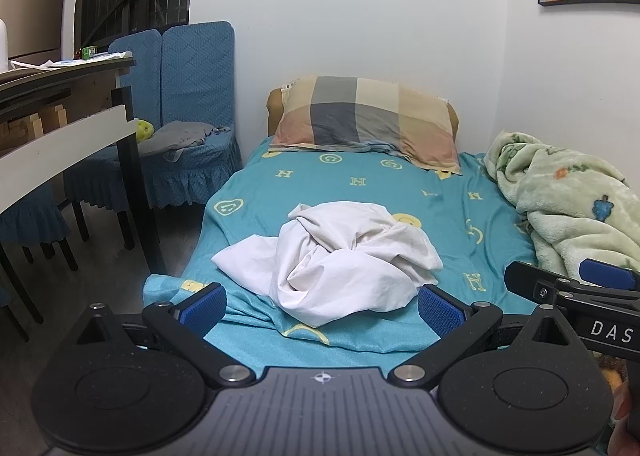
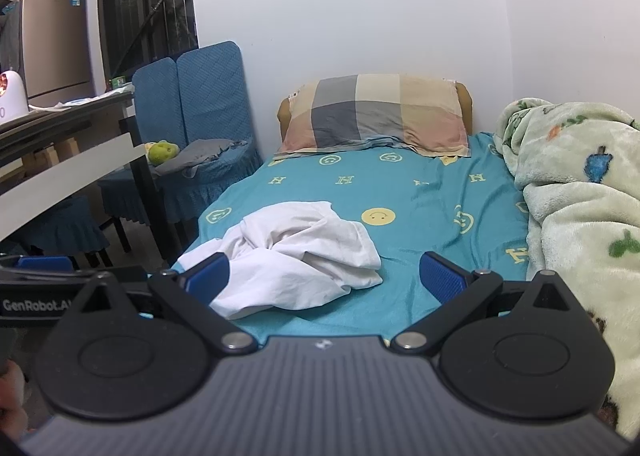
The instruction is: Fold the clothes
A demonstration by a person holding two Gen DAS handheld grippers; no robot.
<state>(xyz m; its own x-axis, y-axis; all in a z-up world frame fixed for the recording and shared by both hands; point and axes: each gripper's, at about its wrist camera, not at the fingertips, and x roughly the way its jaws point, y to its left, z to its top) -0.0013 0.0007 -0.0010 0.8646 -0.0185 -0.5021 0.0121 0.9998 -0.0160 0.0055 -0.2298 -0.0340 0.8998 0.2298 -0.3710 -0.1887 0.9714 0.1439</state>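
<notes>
Left gripper (image 1: 322,310) held wide apart, nothing gripped. Crumpled white garment (image 1: 340,256) heaped on teal bedsheet (image 1: 440,192), at 12 o'clock from left gripper. Right gripper (image 2: 324,278) spread apart, empty; garment at its 11 o'clock.

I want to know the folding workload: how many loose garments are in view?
2. A crumpled white cotton garment lies on the teal patterned bedsheet, just beyond both tools. A grey cloth garment lies on the blue-covered chair seat left of the bed. More may be hidden underneath.
</notes>
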